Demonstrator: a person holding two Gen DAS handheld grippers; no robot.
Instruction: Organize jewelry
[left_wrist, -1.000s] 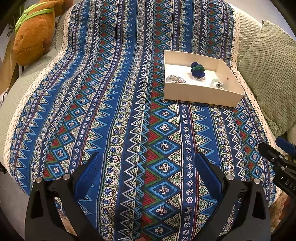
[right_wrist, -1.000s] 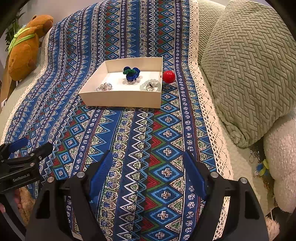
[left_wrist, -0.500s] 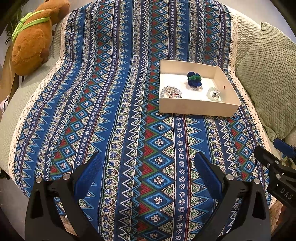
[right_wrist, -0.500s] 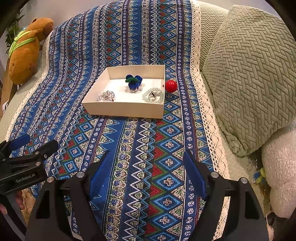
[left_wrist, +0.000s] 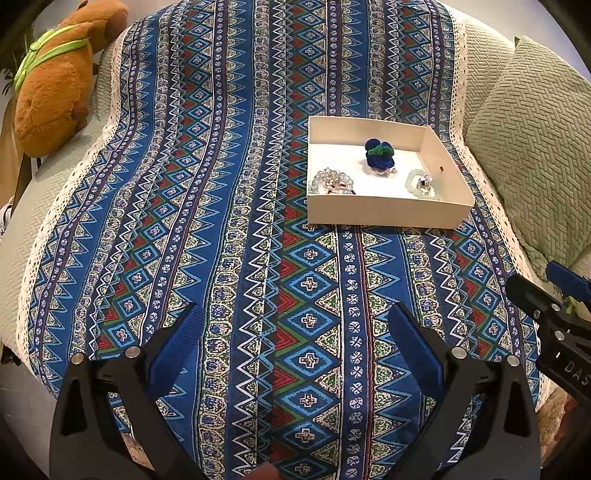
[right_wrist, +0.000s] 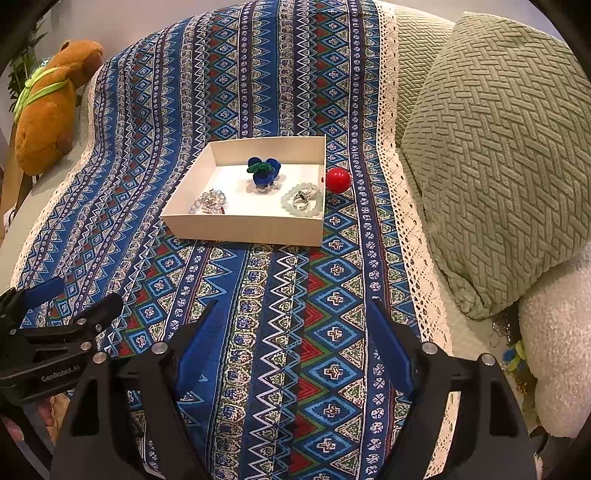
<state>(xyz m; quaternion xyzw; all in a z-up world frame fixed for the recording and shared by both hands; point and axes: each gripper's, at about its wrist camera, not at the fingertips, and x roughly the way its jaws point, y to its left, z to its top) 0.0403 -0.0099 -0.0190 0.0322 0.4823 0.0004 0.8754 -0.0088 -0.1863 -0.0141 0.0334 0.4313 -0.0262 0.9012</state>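
A white open box (left_wrist: 388, 214) (right_wrist: 243, 229) sits on the blue patterned cloth. Inside lie a blue and green fabric piece (left_wrist: 379, 153) (right_wrist: 263, 171), a clear bead bracelet (left_wrist: 330, 181) (right_wrist: 210, 200) at its left, and a pale green bead bracelet with a silver piece (left_wrist: 421, 183) (right_wrist: 301, 199) at its right. A red ball (right_wrist: 338, 180) rests on the cloth just outside the box's right wall. My left gripper (left_wrist: 295, 317) and right gripper (right_wrist: 295, 314) are both open and empty, well short of the box.
The patterned cloth (left_wrist: 221, 221) covers a round seat with a lace edge. A brown plush toy (left_wrist: 55, 85) (right_wrist: 48, 110) lies at the far left. A green woven cushion (left_wrist: 535, 166) (right_wrist: 498, 158) stands at the right, with a white fluffy item (right_wrist: 554, 350) below it.
Both grippers have drawn back from the box, which now looks smaller and farther in both views. Both stay open and empty.
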